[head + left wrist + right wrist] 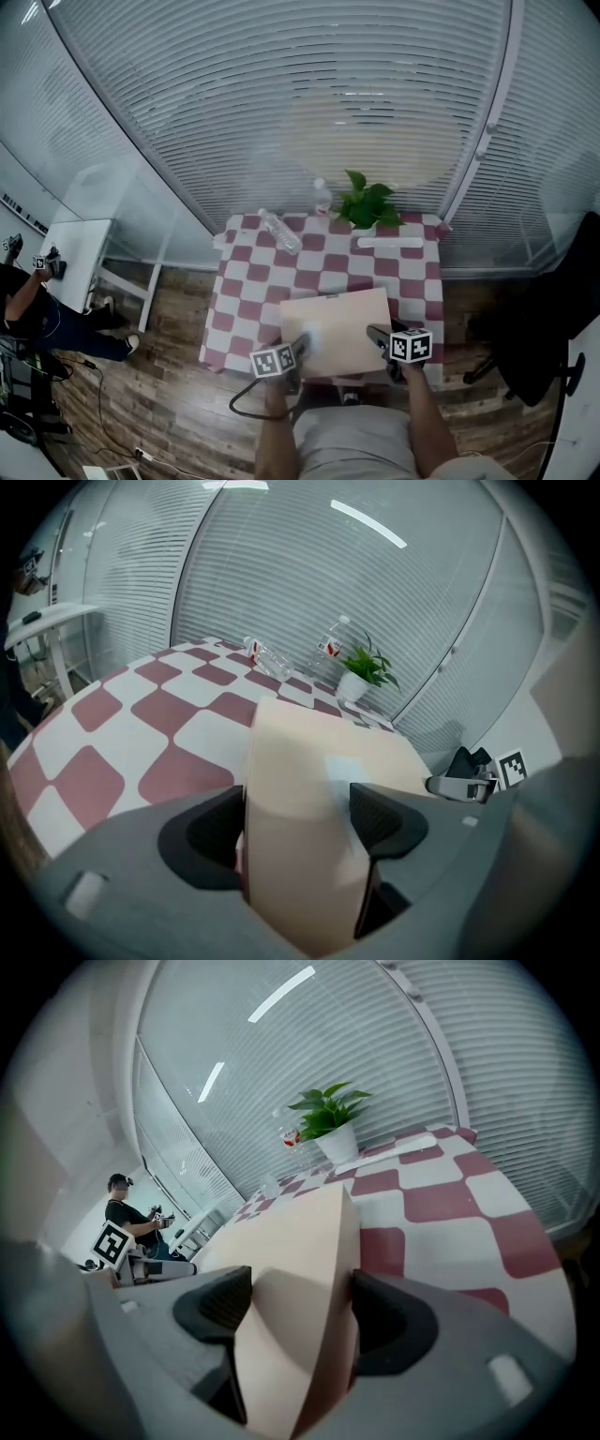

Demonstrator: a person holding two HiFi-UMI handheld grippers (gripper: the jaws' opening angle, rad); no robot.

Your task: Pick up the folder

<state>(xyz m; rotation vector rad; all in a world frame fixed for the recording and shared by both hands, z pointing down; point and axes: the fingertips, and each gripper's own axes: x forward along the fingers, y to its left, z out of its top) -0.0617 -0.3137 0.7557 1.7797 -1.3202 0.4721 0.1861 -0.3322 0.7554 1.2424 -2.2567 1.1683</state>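
Two holds, both on the near edge: your left gripper [298, 819] has its jaws pinching the beige folder [339, 323] near its left corner, and your right gripper [302, 1309] has its jaws clamped on the right corner the same way. The folder lies at the near end of the checked bench [246, 281]; you cannot tell from here whether its far edge touches the cloth. Seen from the right gripper, the cover bows into a ridge between the jaws, so squeezing your hands together would likely buckle it further. Raise one side faster and the sheet could twist and slide out of the shallower pinch. With nothing supporting the far half, it may sag, fan open, or drag the cloth as you lift
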